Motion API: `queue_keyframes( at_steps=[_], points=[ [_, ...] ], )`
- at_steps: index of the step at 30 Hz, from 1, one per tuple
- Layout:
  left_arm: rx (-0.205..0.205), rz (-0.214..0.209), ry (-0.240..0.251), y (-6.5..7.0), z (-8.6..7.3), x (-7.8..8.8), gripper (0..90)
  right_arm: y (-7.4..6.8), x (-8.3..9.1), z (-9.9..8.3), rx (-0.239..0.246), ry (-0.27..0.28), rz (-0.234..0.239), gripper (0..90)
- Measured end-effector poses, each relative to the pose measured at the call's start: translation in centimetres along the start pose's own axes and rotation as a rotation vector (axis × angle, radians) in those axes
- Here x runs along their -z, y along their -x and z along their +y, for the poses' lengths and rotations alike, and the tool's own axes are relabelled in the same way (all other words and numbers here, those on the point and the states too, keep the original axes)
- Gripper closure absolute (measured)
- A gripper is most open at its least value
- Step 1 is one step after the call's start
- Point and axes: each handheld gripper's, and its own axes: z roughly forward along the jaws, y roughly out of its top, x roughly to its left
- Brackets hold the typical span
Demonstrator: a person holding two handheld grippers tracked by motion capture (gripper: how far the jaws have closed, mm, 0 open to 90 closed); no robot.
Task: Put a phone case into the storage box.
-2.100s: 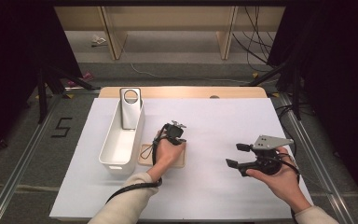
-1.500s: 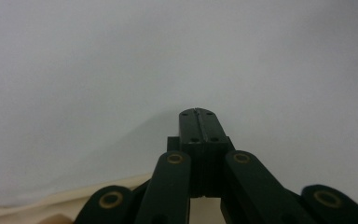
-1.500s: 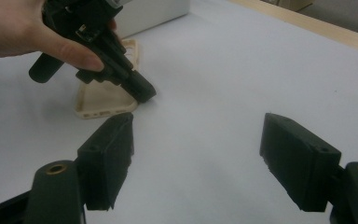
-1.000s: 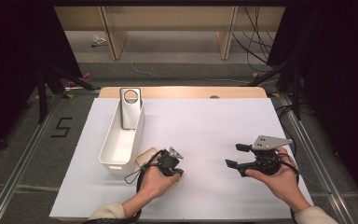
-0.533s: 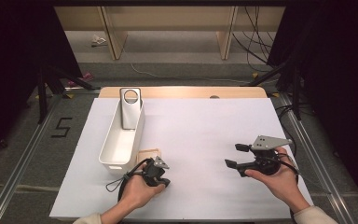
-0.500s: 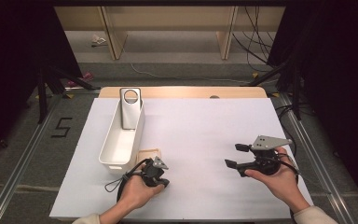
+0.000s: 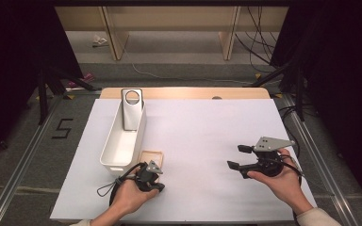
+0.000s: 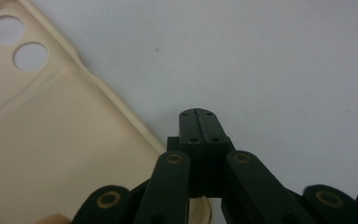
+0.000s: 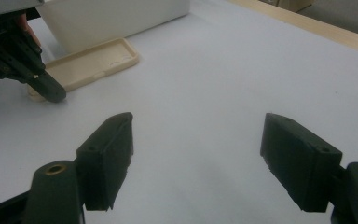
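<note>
The phone case [image 7: 151,156] is a flat, cream-coloured shell, soft-looking and matt, with rounded corners, a low raised rim and round camera holes near one end; it lies open side up on the white table [image 7: 207,132], touching or just beside the near end of the white bin [image 7: 122,141]; the bin is a long, narrow, smooth plastic tub with rounded corners, and a grey slab with a round hole [image 7: 132,107] leans upright in its far end.

The left claw [image 7: 156,186] is closed, its two black jaws pressed flat together with only a seam between them; whether anything thin is pinched there I cannot tell; in the left gripper view the closed tips [image 8: 199,122] sit just off the long edge of the case [image 8: 51,144], over bare table, and a small cream disc peeks out under the claw's linkage. From the right gripper view the left claw [image 9: 46,88] rests on or just above that cream disc [image 9: 34,94], right beside the near end of the case [image 9: 91,60].

The right claw [image 7: 235,157] stands wide open with nothing between its jaws, well apart from the case, held above bare white table [image 9: 205,102]; its blocky black pads are matt and square-edged.

Between the case and the right claw the table is open; the bin walls off the case's far side.
</note>
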Motion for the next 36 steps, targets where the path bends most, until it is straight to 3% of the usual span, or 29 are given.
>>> queue_keyframes(
  at_steps=[6, 13, 19, 23, 26, 30, 32, 33, 35, 36],
  points=[
    [-0.041, 0.028, 0.059, -0.1, 0.5, 1.0, 79.0, 0.0, 0.0, 0.0, 0.003, 0.003, 0.004, 26.0],
    [-0.120, 0.113, 0.127, -0.1, 1.3, 3.3, 52.5, 0.2, -0.2, -0.1, 0.004, 0.005, 0.017, 24.1],
    [-0.201, 0.128, 0.122, -0.3, 1.2, 3.8, 30.1, 0.1, -0.1, -0.2, 0.002, 0.014, 0.031, 22.3],
    [-0.231, 0.149, 0.123, -0.3, 1.3, 4.1, 16.1, -0.1, -0.1, -0.2, 0.002, 0.018, 0.043, 21.5],
    [-0.260, 0.141, 0.104, -0.4, 1.3, 4.5, 11.2, -0.2, -0.1, -0.2, 0.000, 0.016, 0.044, 21.4],
    [-0.333, 0.133, 0.052, -0.7, 1.5, 5.4, 8.1, -0.3, -0.2, -0.1, 0.004, 0.010, 0.041, 21.2],
    [-0.381, 0.123, 0.026, -0.7, 1.5, 5.8, 12.3, -0.4, -0.2, -0.1, 0.002, 0.009, 0.037, 21.2],
    [-0.419, 0.111, 0.003, -0.6, 1.6, 6.0, 19.3, -0.3, -0.1, -0.1, 0.001, 0.009, 0.035, 21.2],
    [-0.465, 0.103, -0.033, -0.3, 1.6, 6.1, 18.2, -0.3, -0.2, -0.1, -0.001, 0.012, 0.034, 20.9],
    [-0.501, 0.106, -0.060, -0.3, 1.7, 6.1, 21.8, -0.3, -0.2, -0.1, -0.002, 0.011, 0.034, 20.9]
  ],
)
